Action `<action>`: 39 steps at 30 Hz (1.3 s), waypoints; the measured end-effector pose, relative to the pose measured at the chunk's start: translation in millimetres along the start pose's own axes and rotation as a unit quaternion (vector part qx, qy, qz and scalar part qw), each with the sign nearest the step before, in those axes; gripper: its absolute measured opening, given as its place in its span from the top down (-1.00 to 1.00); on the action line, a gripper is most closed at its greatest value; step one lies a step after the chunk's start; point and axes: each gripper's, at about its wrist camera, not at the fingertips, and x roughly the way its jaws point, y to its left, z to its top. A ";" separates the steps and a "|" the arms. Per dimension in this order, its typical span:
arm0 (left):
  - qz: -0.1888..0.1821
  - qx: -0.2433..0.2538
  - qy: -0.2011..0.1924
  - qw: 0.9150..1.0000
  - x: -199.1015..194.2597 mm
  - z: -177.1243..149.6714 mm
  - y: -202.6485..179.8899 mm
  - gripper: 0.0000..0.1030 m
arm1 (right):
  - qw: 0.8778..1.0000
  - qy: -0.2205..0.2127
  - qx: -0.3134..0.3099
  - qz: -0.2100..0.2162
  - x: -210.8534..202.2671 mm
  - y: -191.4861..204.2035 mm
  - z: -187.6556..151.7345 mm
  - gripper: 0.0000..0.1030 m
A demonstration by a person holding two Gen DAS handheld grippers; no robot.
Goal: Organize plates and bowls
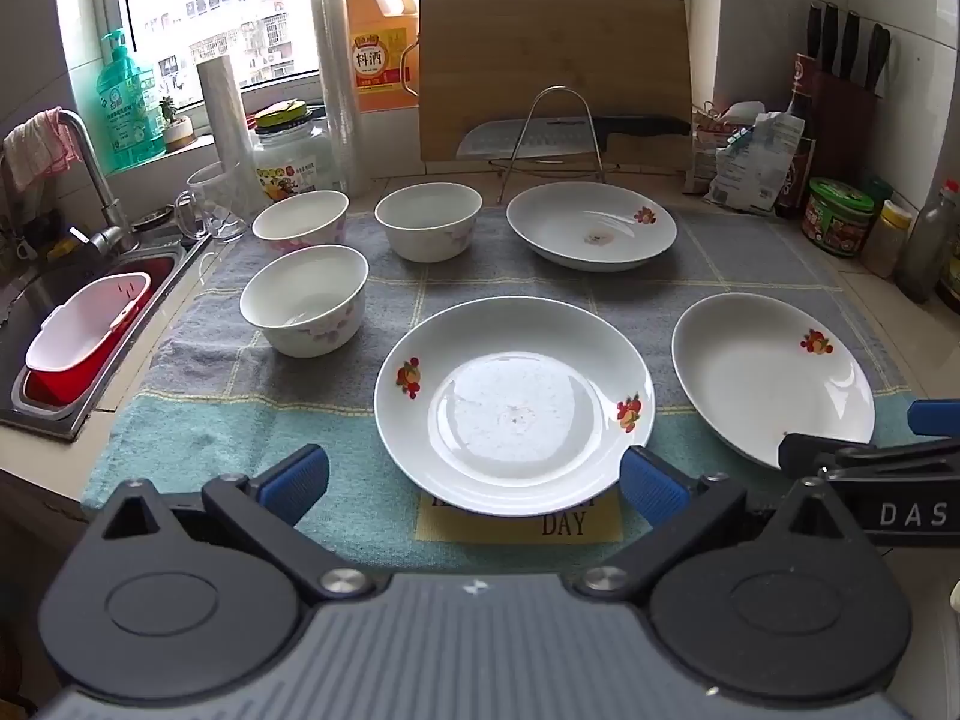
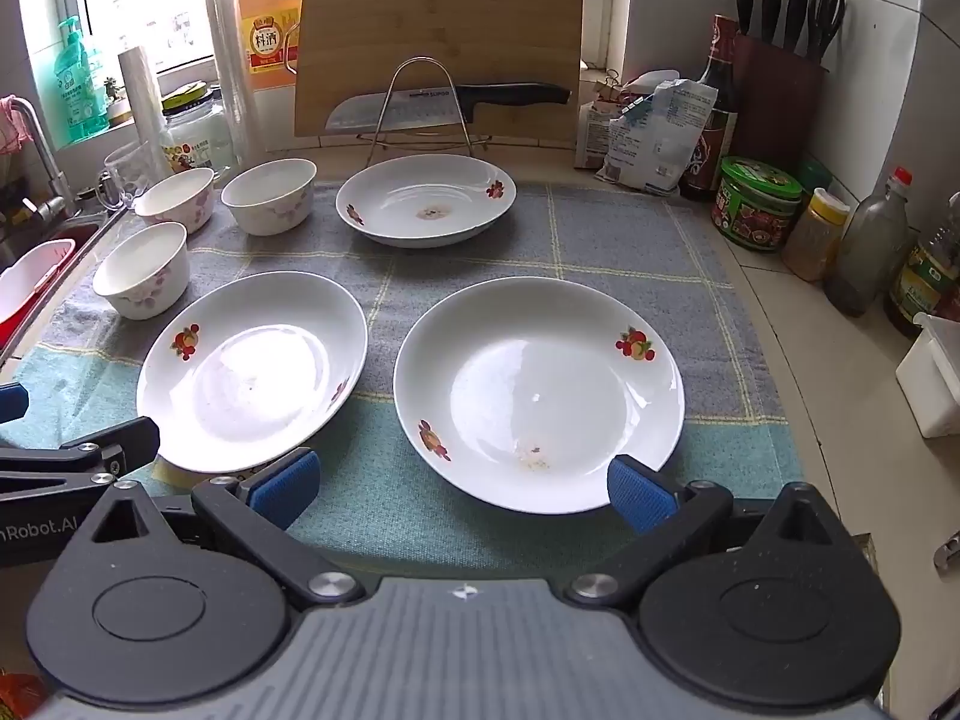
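Observation:
Three white plates with fruit prints lie on a checked cloth [image 1: 198, 438]. In the left wrist view they are the near plate [image 1: 513, 405], the right plate [image 1: 771, 378] and the far plate [image 1: 591, 225]. Three white bowls stand at the left: near bowl [image 1: 304, 299], back-left bowl [image 1: 300, 221], back-middle bowl [image 1: 428, 221]. My left gripper [image 1: 474, 483] is open, its blue pads either side of the near plate's front rim, apart from it. My right gripper [image 2: 462, 489] is open just before the right plate [image 2: 538, 393]; the left plate [image 2: 252, 378] lies beside it.
A wire rack [image 1: 555, 138] with a cleaver and a cutting board [image 1: 552, 69] stand at the back. A sink [image 1: 78, 324] with a red-and-white basket lies left. Jars, bottles and a knife block [image 2: 780, 90] crowd the right side. A glass cup [image 1: 216, 204] stands behind the bowls.

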 end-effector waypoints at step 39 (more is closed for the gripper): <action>0.004 -0.001 0.001 1.000 -6.3 3.4 -0.6 -0.99 | 1.000 -0.008 -0.004 -0.003 -5.6 -1.1 1.3 -1.00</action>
